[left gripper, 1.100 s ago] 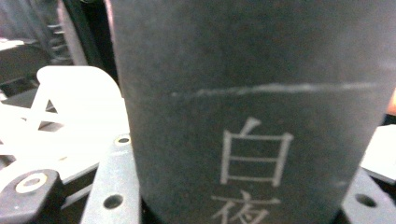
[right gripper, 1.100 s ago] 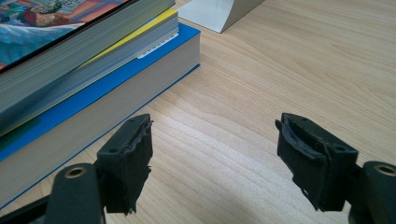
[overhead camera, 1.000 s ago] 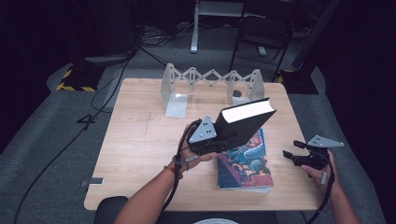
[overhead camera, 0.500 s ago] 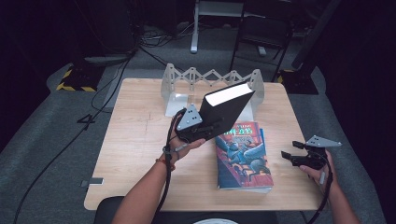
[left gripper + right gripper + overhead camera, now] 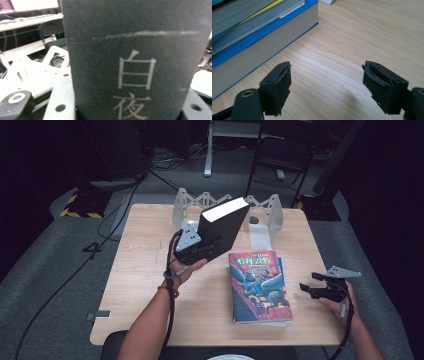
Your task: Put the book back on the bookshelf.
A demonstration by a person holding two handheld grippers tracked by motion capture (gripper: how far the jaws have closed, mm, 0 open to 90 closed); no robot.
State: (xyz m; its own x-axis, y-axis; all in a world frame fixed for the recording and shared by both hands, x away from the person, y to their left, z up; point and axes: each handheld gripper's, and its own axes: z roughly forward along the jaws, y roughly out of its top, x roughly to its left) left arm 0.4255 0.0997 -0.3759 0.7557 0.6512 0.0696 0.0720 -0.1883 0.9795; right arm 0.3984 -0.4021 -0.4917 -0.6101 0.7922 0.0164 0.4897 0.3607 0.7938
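resting low at the surface's (image 5: 150, 310) near right edge, the right claw (image 5: 306, 288) gapes w/ nothing between its jaws, just beside the book stack (image 5: 260, 287). left claw (image 5: 210, 245) grips a black book (image 5: 222, 227) held tilted above the surface, w/ the white folding rack (image 5: 262, 215) beyond at the far edge.

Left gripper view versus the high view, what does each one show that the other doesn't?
Left gripper view: white characters printed on the black book, close up. High view: the left gripper holding that book tilted above the table, a colourful illustrated book lying flat, the right gripper open beside it. Shared: the black book and the white folding rack.
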